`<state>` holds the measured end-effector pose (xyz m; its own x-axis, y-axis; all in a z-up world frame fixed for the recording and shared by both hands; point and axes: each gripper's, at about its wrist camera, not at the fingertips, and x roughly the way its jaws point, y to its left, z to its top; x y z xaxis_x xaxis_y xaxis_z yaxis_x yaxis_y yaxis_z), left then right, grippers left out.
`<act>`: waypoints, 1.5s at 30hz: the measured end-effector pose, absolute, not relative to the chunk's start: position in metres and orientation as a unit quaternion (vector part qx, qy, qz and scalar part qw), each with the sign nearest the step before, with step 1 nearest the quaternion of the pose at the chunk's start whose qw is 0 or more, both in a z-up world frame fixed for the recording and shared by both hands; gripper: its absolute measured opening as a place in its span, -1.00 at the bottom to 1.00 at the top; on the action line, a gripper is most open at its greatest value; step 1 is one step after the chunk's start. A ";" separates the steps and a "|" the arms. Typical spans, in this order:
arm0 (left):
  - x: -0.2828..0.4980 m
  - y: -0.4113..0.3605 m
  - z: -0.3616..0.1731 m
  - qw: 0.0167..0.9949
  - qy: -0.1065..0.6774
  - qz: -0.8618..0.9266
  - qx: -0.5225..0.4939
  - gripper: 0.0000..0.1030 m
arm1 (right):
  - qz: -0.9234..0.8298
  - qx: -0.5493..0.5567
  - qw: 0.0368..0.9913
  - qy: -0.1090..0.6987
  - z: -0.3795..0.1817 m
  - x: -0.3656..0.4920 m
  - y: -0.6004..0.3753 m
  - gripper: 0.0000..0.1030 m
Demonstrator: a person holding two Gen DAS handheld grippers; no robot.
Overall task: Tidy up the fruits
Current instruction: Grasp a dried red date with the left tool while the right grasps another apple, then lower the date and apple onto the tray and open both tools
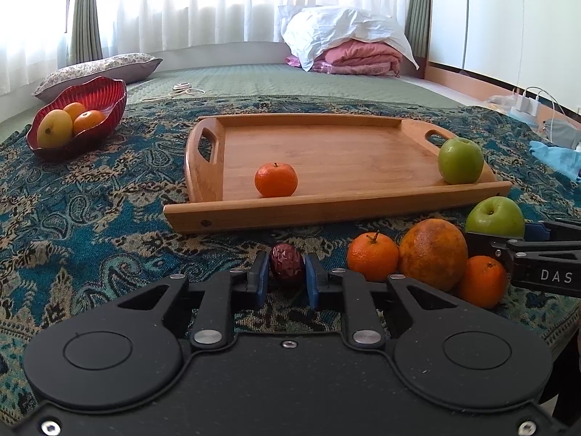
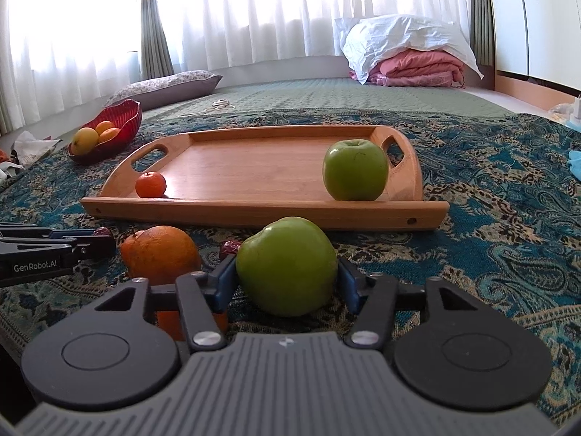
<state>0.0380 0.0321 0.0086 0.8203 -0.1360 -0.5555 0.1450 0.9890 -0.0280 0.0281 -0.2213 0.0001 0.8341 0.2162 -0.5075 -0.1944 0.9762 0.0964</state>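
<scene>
My left gripper (image 1: 287, 276) is shut on a dark red date (image 1: 287, 264) low over the patterned cloth, in front of the wooden tray (image 1: 326, 210). The tray holds a mandarin (image 1: 276, 179) and a green apple (image 1: 460, 160). My right gripper (image 2: 287, 279) has its blue pads against both sides of a second green apple (image 2: 287, 265) on the cloth. Beside it lie a large orange (image 1: 434, 253), two mandarins (image 1: 373, 256) and another date (image 2: 229, 248). The right gripper also shows in the left wrist view (image 1: 537, 250).
A red bowl (image 1: 78, 116) with several fruits stands at the far left on the cloth. Behind are a pillow (image 1: 98, 72), folded pink bedding (image 1: 359, 56) under a white bag, and chargers (image 1: 526, 105) at the right. A blue cloth (image 1: 555, 156) lies at the right edge.
</scene>
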 end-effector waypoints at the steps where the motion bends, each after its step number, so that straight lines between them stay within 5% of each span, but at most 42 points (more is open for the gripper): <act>1: 0.038 0.032 0.010 0.955 0.288 -0.074 0.009 -0.62 | 0.106 0.021 0.958 0.267 0.000 0.028 -0.221 0.17; 23: 0.101 0.037 0.068 0.967 0.246 -0.064 -0.011 -0.62 | 0.093 0.045 0.971 0.217 0.069 0.078 -0.242 0.17; 45: 0.219 0.054 0.046 0.932 0.356 -0.048 -0.046 -0.62 | 0.060 0.047 0.927 0.367 0.052 0.211 -0.258 0.16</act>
<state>0.2190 0.0542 0.0460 0.7419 -0.1214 -0.6595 0.0566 0.9913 -0.1189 0.2111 -0.2577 0.0524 0.7236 0.1452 -0.6747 -0.0766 0.9885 0.1306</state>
